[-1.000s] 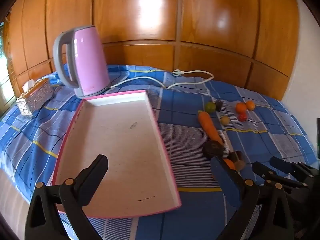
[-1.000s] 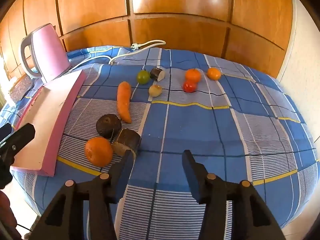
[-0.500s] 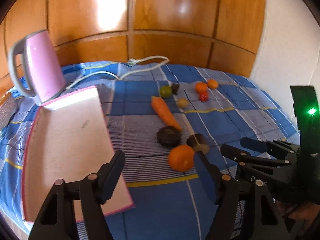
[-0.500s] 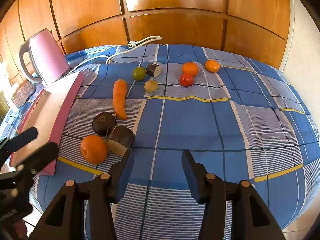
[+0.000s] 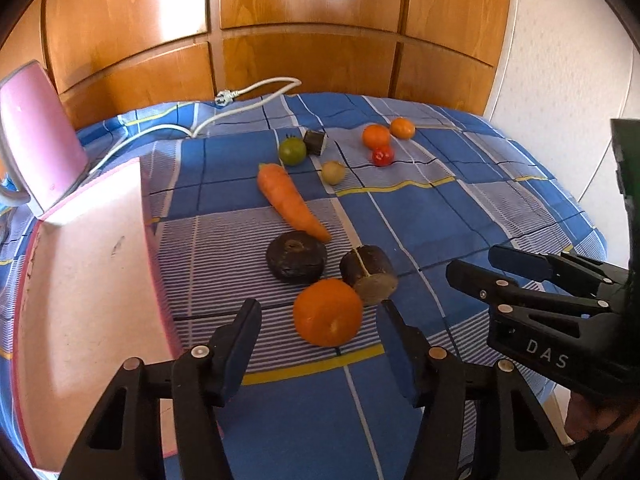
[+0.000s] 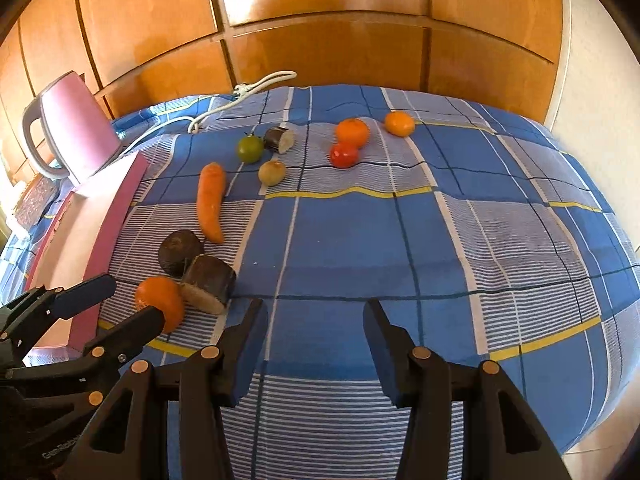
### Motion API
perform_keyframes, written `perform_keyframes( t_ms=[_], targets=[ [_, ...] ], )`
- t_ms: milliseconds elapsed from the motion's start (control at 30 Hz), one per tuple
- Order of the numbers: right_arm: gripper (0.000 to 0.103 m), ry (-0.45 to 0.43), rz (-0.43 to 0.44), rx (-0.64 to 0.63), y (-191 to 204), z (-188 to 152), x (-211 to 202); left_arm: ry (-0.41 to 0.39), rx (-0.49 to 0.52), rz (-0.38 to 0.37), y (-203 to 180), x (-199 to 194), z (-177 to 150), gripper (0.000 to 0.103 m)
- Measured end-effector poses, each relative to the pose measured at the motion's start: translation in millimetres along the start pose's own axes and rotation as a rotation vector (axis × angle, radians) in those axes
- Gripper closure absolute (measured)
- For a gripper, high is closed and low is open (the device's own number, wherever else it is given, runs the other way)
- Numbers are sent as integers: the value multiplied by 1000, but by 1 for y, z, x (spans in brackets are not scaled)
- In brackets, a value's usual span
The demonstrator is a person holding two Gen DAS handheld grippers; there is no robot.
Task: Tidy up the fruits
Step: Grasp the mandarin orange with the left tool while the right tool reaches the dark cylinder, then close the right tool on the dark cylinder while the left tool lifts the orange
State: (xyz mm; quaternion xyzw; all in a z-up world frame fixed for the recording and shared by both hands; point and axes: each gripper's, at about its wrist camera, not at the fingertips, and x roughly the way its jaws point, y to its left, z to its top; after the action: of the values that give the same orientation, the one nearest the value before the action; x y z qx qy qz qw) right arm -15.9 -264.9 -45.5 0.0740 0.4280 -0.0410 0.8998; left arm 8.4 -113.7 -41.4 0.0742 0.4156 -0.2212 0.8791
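Left wrist view: the left gripper (image 5: 320, 320) is seen closing its jaws, with the large round orange (image 5: 328, 312) between them but gaps visible on both sides, so nothing is gripped yet. The orange lies on the blue checked cloth (image 5: 460, 208), touching the dark brown cut cylinder with a pale face (image 5: 370, 274) and just beside the dark brown round disc-shaped piece (image 5: 297, 256). It is judged that the far pad could strike the cut cylinder and knock it aside, or the round orange could roll out of the closing jaws. The shallow white tray with a pink rim (image 5: 88, 280), the likely destination, lies near on the left. The right gripper (image 5: 472, 266) is seen well open with nothing in it.

Right wrist view: the right gripper is held wide open over bare cloth, holding nothing; a collision with the left gripper is possible if both go for the same cluster. Counted here: three oranges, including the small orange at the back (image 6: 399, 123) and the mid-sized orange (image 6: 352, 132); one red tomato (image 6: 344, 155); one green round fruit (image 6: 250, 149); one small yellowish round fruit (image 6: 272, 173); one long orange carrot (image 6: 211, 200); two cut dark cylinders, the smaller (image 6: 279, 139) at the back; one dark disc; one pink electric kettle (image 6: 76, 140); one tray.
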Motion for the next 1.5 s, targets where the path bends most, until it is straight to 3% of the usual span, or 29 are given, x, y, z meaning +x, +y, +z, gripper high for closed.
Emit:
perform_keyframes(
  t_ms=[167,233,400,533,767,1033,1167,1267,1333,1500],
  targets=[
    [52,2,-6,8,-5,0,1,21,-10,-4,-1,12,1,44],
    [52,6,-6,11,-6,-1,2,34,-10,-9,-2,17,1,55],
    [52,12,5,23,-7,-1,3,59,-24,-21,0,28,0,56],
    [52,16,19,29,-7,-1,3,57,-25,-39,0,31,-1,63],
    [52,26,114,43,-1,3,6,36,-59,-53,9,25,-3,65],
    [52,53,279,86,14,15,20,24,-49,-44,10,20,-9,65],
    [52,78,318,84,24,23,30,23,-29,-26,8,21,-11,65],
    [53,121,312,69,31,23,42,19,-27,-23,8,21,-12,65],
    [66,150,320,67,33,23,49,17,-26,-23,8,20,-13,65],
    [66,127,241,30,36,22,44,15,-29,-26,9,20,-12,65]
  ],
)
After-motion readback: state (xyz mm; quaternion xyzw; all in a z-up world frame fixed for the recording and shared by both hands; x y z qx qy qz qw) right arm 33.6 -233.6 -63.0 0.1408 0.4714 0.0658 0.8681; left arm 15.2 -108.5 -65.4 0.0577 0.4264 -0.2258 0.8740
